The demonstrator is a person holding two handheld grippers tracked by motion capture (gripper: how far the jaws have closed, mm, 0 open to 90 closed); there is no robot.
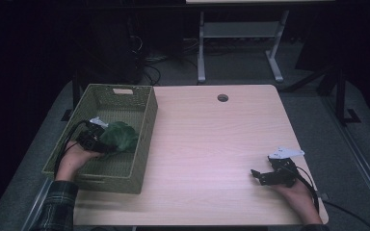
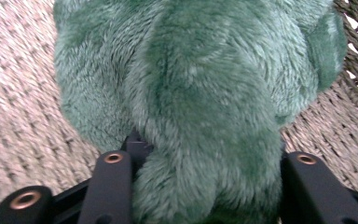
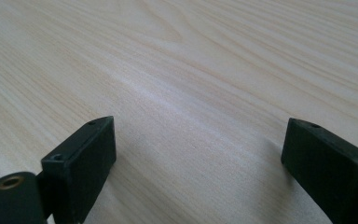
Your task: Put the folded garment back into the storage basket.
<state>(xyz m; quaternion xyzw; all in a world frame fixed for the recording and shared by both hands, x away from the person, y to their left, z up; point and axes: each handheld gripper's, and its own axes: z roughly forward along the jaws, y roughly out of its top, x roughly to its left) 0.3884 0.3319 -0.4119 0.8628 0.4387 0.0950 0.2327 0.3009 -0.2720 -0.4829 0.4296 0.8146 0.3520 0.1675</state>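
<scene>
The green plush toy point(image 2: 200, 93) lies inside the woven basket point(image 1: 144, 130), resting on its wicker floor directly ahead of the left claw point(image 1: 99, 139), with its lower end between the two black jaws. In the left claw's view the jaws stand about half open on either side of the fur, near it but, as far as I can tell, no longer pinching it. That suggests the toy has been put down in the basket and the release is nearly done; what seems left is to draw the left claw up and clear. The right claw point(image 1: 262, 175) rests well off to the side on the bare desk point(image 1: 212, 144), jaws wide apart with nothing between them.
</scene>
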